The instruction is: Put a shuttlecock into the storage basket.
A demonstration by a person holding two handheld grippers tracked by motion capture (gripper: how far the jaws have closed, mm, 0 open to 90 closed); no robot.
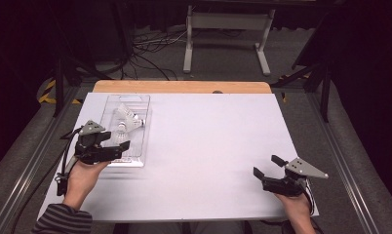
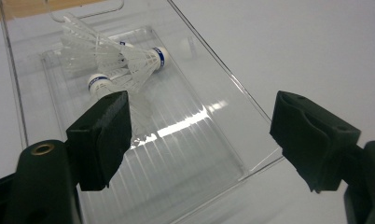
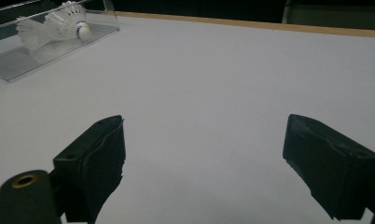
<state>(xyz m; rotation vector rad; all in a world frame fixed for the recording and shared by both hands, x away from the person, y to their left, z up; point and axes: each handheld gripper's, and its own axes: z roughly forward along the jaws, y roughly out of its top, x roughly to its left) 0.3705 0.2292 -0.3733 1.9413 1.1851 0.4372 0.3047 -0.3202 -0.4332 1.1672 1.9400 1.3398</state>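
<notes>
Two white shuttlecocks are lying together at the far end of a clear plastic tray on the left of the white desk. The left tool, jaws apart, is hovering over the tray's near end, seemingly approaching to pick one; next it needs to reach forward and close on a cork. The right tool is waiting apart, jaws spread.

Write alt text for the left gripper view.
The open left gripper hovers over a clear plastic tray on a white table; two white shuttlecocks lie at the tray's far end, touching each other.
</notes>
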